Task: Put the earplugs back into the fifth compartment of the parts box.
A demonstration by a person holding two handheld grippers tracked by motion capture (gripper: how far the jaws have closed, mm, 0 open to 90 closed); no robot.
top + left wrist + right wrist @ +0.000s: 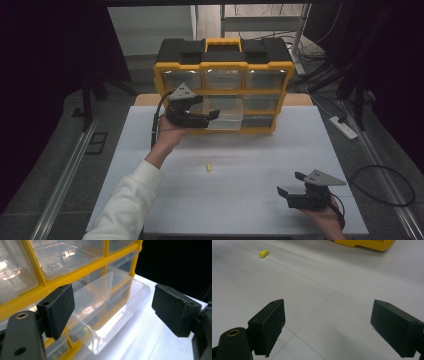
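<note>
A: High view first: the left hand-held gripper is seen at the front of the yellow drawer cabinet, jaws spread, beside a clear drawer that is pulled out of the middle row. Nothing is pinched.

B: And the right hand-held gripper?

A: It is held low over the desk near the front right corner, jaws also spread, with nothing between them. A small yellow piece is seen lying on the desk, well apart from both and in front of the cabinet.

B: What is kept in the drawers?

A: In the left gripper view the open drawer is seen to be split by clear dividers, and it looks bare. Something yellow is glimpsed low behind its front wall; whether it lies in that drawer or in the one below cannot be told. The upper drawers are shut, and their contents are lost in glare.

B: What could go wrong?

A: The drawer is judged to be far out, so a knock from the left jaws could tip it out. The yellow piece looks round, so it could be rolled away by a careless pinch.
</note>
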